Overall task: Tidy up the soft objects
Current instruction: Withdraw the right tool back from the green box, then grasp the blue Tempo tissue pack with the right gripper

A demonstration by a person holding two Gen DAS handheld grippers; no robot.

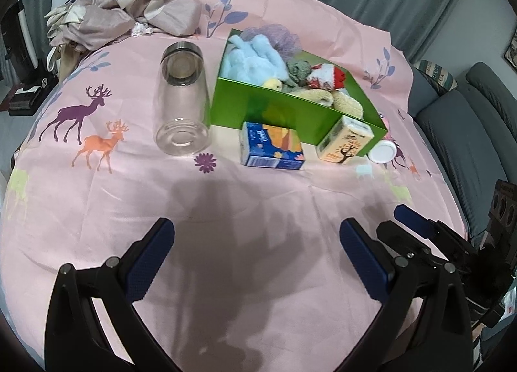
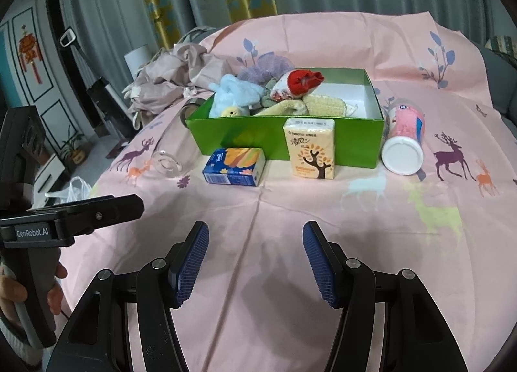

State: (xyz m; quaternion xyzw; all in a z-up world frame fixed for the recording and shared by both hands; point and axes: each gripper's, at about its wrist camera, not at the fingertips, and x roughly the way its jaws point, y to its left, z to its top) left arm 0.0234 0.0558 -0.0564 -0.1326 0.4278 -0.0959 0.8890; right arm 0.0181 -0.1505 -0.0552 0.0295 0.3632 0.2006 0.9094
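A green box (image 1: 274, 110) (image 2: 242, 136) stands on the pink deer-print cloth and holds soft things: a light blue plush (image 1: 252, 62) (image 2: 236, 94), a purple mesh puff (image 1: 278, 37), a red and white sock (image 1: 326, 76) (image 2: 297, 81) and a yellow towel (image 1: 323, 96) (image 2: 310, 104). The box's right end shows bare white floor. In front of it lie a blue tissue pack (image 1: 274, 146) (image 2: 234, 167) and a yellow tissue pack (image 1: 347, 141) (image 2: 311, 149). My left gripper (image 1: 257, 226) and right gripper (image 2: 256, 228) hover open and empty over the cloth, well short of the packs.
A clear glass jar (image 1: 182, 94) (image 2: 168, 163) lies left of the box. A pink tube with a white cap (image 1: 383, 150) (image 2: 404, 136) lies at its right end. Crumpled beige fabric (image 1: 129, 10) (image 2: 168, 81) is heaped at the far left. A hand (image 2: 55, 278) holds the left tool.
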